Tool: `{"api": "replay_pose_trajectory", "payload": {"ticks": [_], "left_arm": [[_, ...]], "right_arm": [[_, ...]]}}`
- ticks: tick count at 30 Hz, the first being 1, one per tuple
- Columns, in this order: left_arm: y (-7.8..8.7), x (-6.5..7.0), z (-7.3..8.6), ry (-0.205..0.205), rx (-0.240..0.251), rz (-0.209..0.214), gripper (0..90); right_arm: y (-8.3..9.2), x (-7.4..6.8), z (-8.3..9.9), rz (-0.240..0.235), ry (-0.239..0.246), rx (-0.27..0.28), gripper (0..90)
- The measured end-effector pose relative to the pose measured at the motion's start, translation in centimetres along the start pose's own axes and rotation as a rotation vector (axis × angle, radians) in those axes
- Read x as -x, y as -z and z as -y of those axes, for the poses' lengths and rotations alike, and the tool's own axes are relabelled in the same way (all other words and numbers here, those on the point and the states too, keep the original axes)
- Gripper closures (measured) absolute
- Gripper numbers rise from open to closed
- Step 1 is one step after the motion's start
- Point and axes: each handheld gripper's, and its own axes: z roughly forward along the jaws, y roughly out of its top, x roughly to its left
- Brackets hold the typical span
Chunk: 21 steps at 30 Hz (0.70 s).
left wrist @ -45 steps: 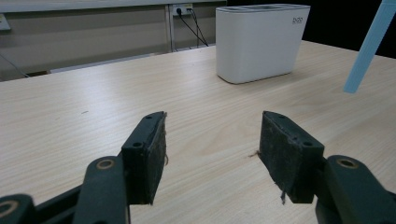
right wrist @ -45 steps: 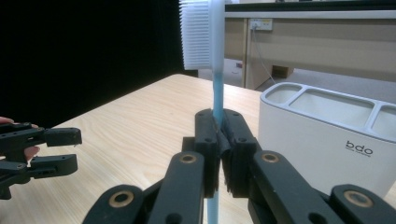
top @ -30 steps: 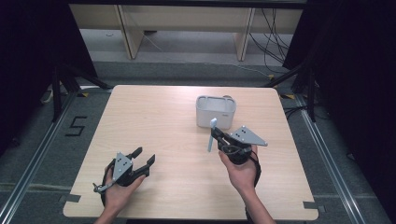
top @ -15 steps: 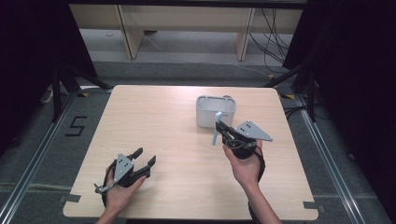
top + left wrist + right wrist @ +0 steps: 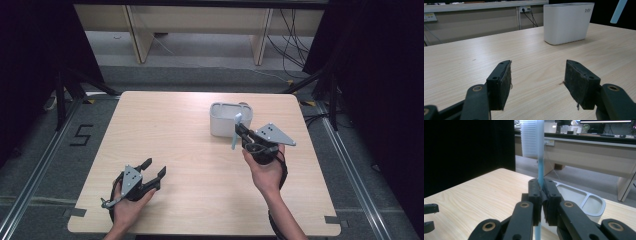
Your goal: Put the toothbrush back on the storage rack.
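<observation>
Gripping a blue stick [image 5: 235, 131], the right claw [image 5: 243, 134] nears the white caddy [image 5: 225, 120]; left claw [image 5: 153, 168] gapes empty.

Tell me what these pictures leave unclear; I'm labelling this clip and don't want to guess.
- The thin light-blue stick clamped in the right gripper: its ends run off the top and bottom edges of the right gripper view, and it is too small in the high view to name.
- The white plastic compartment holder: its contents can't be made out; the left gripper view shows its outer wall, the jaws cover part in the right gripper view.
</observation>
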Motion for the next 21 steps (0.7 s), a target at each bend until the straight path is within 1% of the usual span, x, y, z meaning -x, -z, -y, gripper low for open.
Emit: {"api": "replay_pose_trajectory", "payload": {"ticks": [2, 4, 5, 6, 8, 9, 10, 11, 12, 14, 15, 16, 17, 18, 19, 20, 21], "left_arm": [[0.0, 0.0, 0.0, 0.002, 0.002, -0.002, 37.8], [0.0, 0.0, 0.0, 0.005, 0.004, -0.003, 37.8], [0.0, 0.0, 0.0, 0.007, 0.004, -0.004, 37.8], [0.0, 0.0, 0.0, 0.009, 0.004, -0.004, 37.8], [0.0, 0.0, 0.0, 0.013, 0.005, -0.006, 37.8], [0.0, 0.0, 0.0, 0.013, 0.005, -0.007, 37.7], [0.0, 0.0, 0.0, 0.014, 0.005, -0.007, 37.7], [0.0, 0.0, 0.0, 0.013, 0.005, -0.007, 37.7], [0.0, 0.0, 0.0, 0.012, 0.005, -0.007, 37.7], [0.0, 0.0, 0.0, 0.011, 0.005, -0.008, 37.6], [0.0, 0.0, 0.0, 0.011, 0.005, -0.008, 37.6], [0.0, 0.0, 0.0, 0.010, 0.005, -0.009, 37.6], [0.0, 0.0, 0.0, 0.010, 0.005, -0.009, 37.6], [0.0, 0.0, 0.0, 0.011, 0.005, -0.009, 37.6], [0.0, 0.0, 0.0, 0.010, 0.005, -0.009, 37.5], [0.0, 0.0, 0.0, 0.010, 0.006, -0.009, 37.5], [0.0, 0.0, 0.0, 0.009, 0.006, -0.010, 37.4]], "right_arm": [[0.0, 0.1, -0.2, 0.000, -0.012, -0.001, 85.9], [-0.1, 0.3, -0.3, 0.009, 0.013, 0.015, 85.9], [-0.2, 0.4, -0.4, 0.013, 0.012, 0.015, 86.0], [-0.2, 0.4, -0.4, 0.008, -0.003, 0.010, 86.0], [-0.3, 0.7, -0.6, 0.016, 0.012, 0.021, 86.0], [-0.2, 0.8, -0.7, 0.024, 0.011, 0.024, 86.0], [-0.3, 0.8, -0.7, 0.016, -0.006, 0.015, 85.9], [-0.2, 1.1, -0.8, 0.026, 0.021, 0.020, 86.0], [-0.3, 1.0, -0.9, 0.025, -0.006, 0.018, 86.0], [-0.3, 1.2, -1.1, 0.024, -0.003, 0.018, 86.0], [-0.3, 1.4, -1.2, 0.035, 0.013, 0.021, 86.0], [-0.3, 1.4, -1.3, 0.029, 0.008, 0.027, 85.9], [-0.3, 1.6, -1.4, 0.037, 0.023, 0.025, 85.9], [-0.4, 1.6, -1.5, 0.037, 0.013, 0.029, 86.0], [-0.3, 1.6, -1.6, 0.039, 0.001, 0.019, 86.0], [-0.4, 1.8, -1.6, 0.042, 0.015, 0.031, 86.0], [-0.4, 1.9, -1.7, 0.050, 0.023, 0.028, 86.0]]}}
